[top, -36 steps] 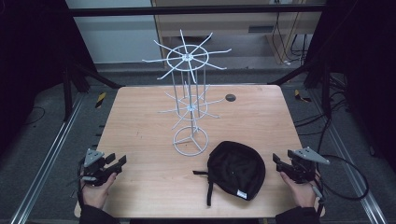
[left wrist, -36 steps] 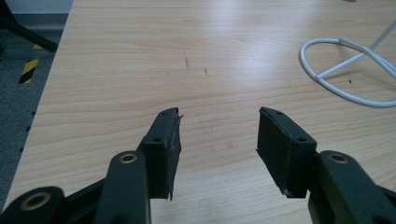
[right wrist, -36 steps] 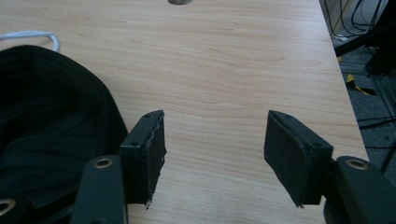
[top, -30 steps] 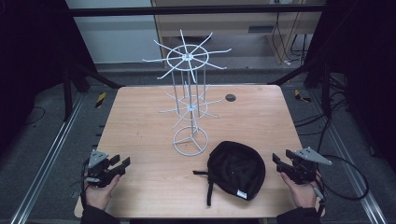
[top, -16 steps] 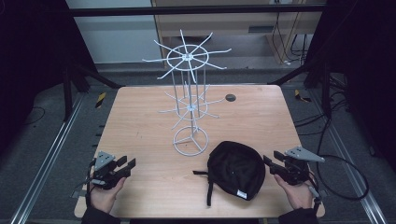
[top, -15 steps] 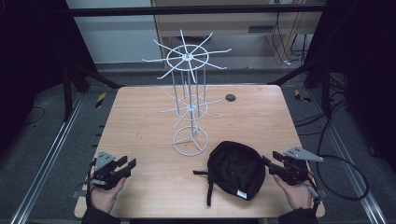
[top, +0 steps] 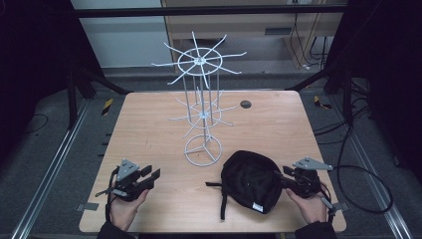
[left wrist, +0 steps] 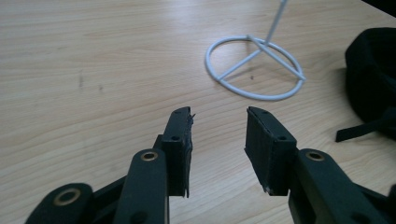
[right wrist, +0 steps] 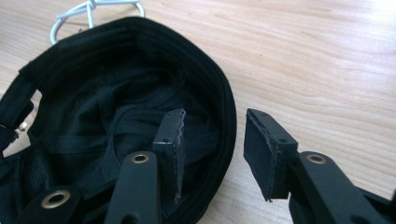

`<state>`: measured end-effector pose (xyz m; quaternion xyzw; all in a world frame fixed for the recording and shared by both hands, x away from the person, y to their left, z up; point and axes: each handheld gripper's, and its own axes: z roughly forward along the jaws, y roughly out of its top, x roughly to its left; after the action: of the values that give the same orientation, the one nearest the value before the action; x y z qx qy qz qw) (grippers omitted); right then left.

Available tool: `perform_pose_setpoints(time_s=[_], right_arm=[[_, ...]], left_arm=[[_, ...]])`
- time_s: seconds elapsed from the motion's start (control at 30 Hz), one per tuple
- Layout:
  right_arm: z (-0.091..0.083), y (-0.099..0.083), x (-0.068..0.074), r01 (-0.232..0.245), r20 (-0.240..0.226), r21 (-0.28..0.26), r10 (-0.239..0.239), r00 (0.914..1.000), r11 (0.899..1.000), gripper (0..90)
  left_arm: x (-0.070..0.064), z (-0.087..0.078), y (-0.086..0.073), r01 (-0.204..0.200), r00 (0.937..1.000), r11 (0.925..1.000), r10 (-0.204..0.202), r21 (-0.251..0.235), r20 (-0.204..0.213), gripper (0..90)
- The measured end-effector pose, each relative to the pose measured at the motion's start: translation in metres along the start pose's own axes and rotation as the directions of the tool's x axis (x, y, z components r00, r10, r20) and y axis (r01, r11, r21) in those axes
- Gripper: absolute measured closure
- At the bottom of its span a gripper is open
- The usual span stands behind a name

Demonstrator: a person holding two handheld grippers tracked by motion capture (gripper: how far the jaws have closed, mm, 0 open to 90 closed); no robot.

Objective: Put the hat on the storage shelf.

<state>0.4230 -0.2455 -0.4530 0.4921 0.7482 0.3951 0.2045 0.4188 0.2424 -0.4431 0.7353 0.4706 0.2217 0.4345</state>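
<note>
A black cap [top: 251,180] lies upside down on the wooden table [top: 149,129], its hollow facing up [right wrist: 121,121]. My right gripper [top: 284,181] is open at the cap's right rim: in the right gripper view [right wrist: 212,140] one jaw is over the inside of the cap and the other outside over bare wood. My left gripper [top: 152,175] stands open near the front left of the table, nothing between its jaws [left wrist: 218,140]. A white wire display rack [top: 200,107] with spoke arms stands mid-table, its ring base [left wrist: 254,67] ahead of the left gripper.
The cap's black strap [top: 222,201] trails toward the front edge. A small dark round disc [top: 245,104] sits at the back right of the table. Metal frame rails [top: 54,164] and cables [top: 358,174] run beside the table.
My left gripper moved right and inward over the table. My right gripper moved left until its jaws reached the cap's rim.
</note>
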Motion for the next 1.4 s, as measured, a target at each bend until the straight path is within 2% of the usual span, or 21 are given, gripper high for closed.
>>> perform_pose_setpoints(time_s=[0.1,0.13,0.17,0.37,0.47,0.5,0.53,0.57,0.8,0.87,1.07,1.17,1.4], right_arm=[[0.001,-0.001,0.001,-0.003,-0.003,0.010,0.003,1.0000,1.000,58.6],[0.002,-0.001,0.001,0.008,-0.003,0.013,-0.008,1.0000,1.000,58.6],[0.002,-0.001,0.001,0.008,-0.003,0.013,-0.008,1.0000,1.000,58.6],[0.003,-0.002,0.002,0.006,-0.004,0.021,-0.006,1.0000,1.000,58.5],[0.005,-0.003,0.001,0.012,-0.004,0.025,-0.012,0.9999,1.000,58.4],[0.005,-0.004,0.000,0.012,-0.004,0.026,-0.012,0.9999,1.000,58.4],[0.005,-0.004,0.000,0.011,-0.005,0.026,-0.011,0.9999,1.000,58.4],[0.005,-0.004,0.000,0.011,-0.005,0.026,-0.011,0.9999,1.000,58.4],[0.007,-0.005,0.001,0.011,-0.005,0.041,-0.011,0.9999,0.999,58.6],[0.007,-0.005,0.001,0.007,-0.005,0.043,-0.007,1.0000,0.999,58.6],[0.007,-0.006,0.001,0.007,-0.005,0.044,-0.007,1.0000,0.999,58.7],[0.007,-0.006,0.001,0.015,-0.004,0.046,-0.014,0.9999,0.999,58.8],[0.007,-0.008,0.001,0.013,-0.003,0.052,-0.013,0.9999,0.999,58.8]], left_arm=[[-0.007,0.003,0.003,-0.012,0.9998,0.9999,0.012,0.001,0.013,59.7],[-0.014,0.008,0.005,-0.025,0.9994,0.9997,0.025,0.005,0.023,59.5],[-0.014,0.008,0.005,-0.025,0.9994,0.9997,0.025,0.005,0.023,59.1],[-0.035,0.022,0.013,-0.058,0.9966,0.9983,0.057,0.008,0.060,58.0],[-0.051,0.033,0.016,-0.077,0.9934,0.9969,0.075,0.017,0.087,56.9],[-0.051,0.033,0.016,-0.077,0.9934,0.9969,0.075,0.017,0.087,56.8],[-0.058,0.039,0.018,-0.085,0.9914,0.9962,0.082,0.020,0.102,56.6],[-0.058,0.039,0.018,-0.085,0.9914,0.9962,0.082,0.020,0.102,56.6],[-0.082,0.055,0.028,-0.124,0.9834,0.9919,0.120,0.024,0.136,54.9],[-0.084,0.057,0.028,-0.122,0.9833,0.9923,0.118,0.022,0.139,54.9],[-0.098,0.072,0.030,-0.124,0.9772,0.9919,0.116,0.030,0.178,55.0],[-0.106,0.080,0.030,-0.142,0.9734,0.9890,0.132,0.040,0.187,55.0],[-0.124,0.096,0.030,-0.154,0.9678,0.9870,0.142,0.046,0.208,54.8]])
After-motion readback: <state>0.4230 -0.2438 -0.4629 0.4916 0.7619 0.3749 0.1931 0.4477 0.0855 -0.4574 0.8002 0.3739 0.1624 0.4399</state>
